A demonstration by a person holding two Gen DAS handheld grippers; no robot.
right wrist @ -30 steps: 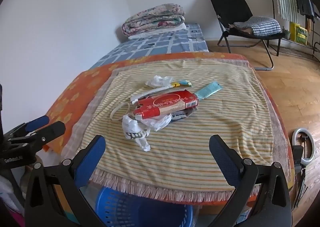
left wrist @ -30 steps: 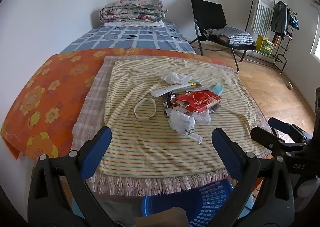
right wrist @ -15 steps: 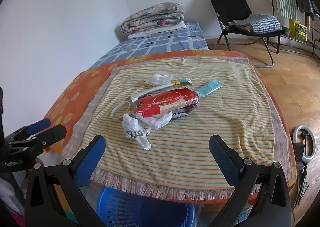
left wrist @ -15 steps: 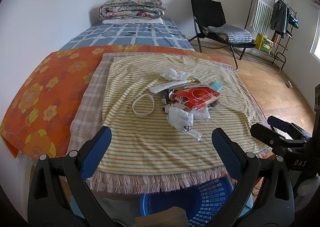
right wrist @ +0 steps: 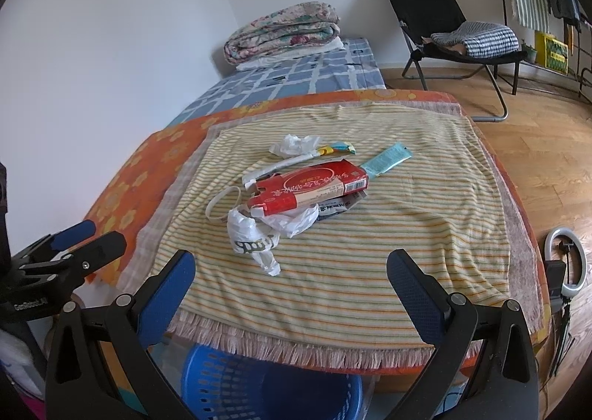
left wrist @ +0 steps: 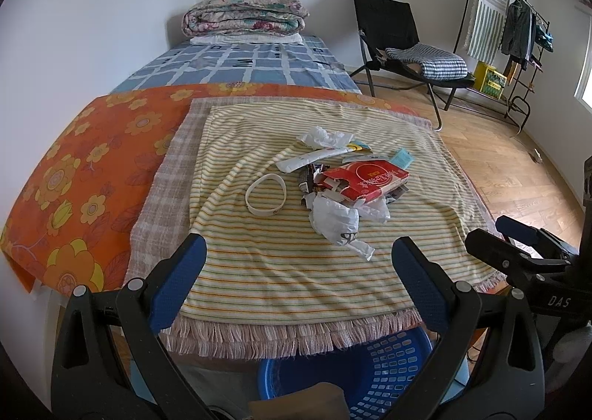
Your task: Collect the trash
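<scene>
Striped yellow cloth (left wrist: 296,264) covers the worktop ahead of both tools, laid over a checked fringed cloth (left wrist: 166,183) and an orange flowered sheet (left wrist: 81,168); beyond them a bed with a blue checked cover (left wrist: 251,64) carries a folded quilt (left wrist: 244,14). Below the near fringe, just under the tools, stands a blue perforated basket (left wrist: 370,379), its rim partly hidden by the cloth. The left tool (left wrist: 299,286) hangs with its blue-padded jaws spread wide and holds nothing; the right tool (right wrist: 292,294) is likewise wide apart and empty, and each shows at the edge of the other's view. The trash lies in one loose heap straight ahead of both tools, near the middle of the striped cloth: a torn red carton (right wrist: 310,188) on top, a crumpled white plastic bag (right wrist: 255,235) nearest the tools and touching the carton, a white ring-shaped band (left wrist: 266,194) to the left of the heap, a long white wrapper (left wrist: 314,157) and a crumpled tissue (right wrist: 296,144) on the far side, and a light blue tube (right wrist: 386,159) beyond the carton to the right.
</scene>
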